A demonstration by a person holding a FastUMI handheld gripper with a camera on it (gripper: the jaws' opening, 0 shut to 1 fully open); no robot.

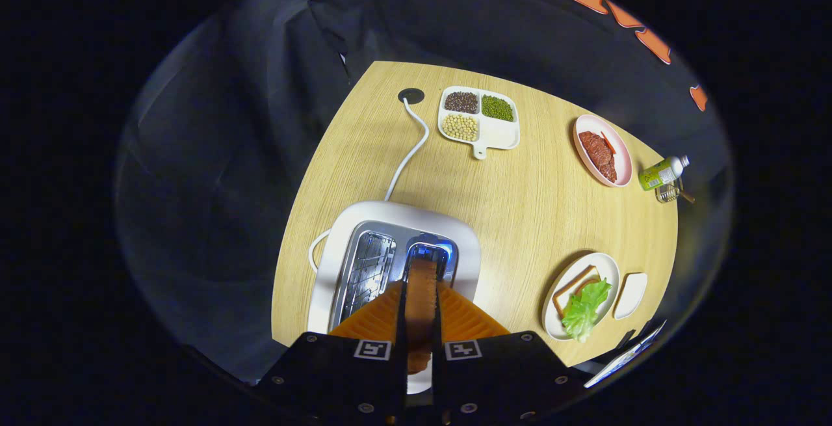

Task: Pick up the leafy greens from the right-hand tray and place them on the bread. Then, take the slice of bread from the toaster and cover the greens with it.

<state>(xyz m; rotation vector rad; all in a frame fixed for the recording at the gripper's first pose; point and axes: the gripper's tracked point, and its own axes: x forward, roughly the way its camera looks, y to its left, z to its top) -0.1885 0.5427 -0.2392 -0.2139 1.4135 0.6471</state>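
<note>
The gripper (420, 302) has its jaws closed narrowly on the slice of bread (421, 296), held edge-on just above the toaster (393, 250) slot. Right of the toaster, the leafy greens (585, 309) lie on the bread (572, 283) on its plate (552, 322). A thin edge grip might let the slice pivot or slip during carrying.

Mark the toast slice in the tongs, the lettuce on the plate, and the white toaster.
Brown toast slice (421, 289): gripper view, on its crust edge, pinched between the tongs' fingers.
Green lettuce leaf (585, 309): gripper view, on the leaf's middle, lying over the bread.
White toaster (396, 213): gripper view, on its top casing's far edge.
</note>
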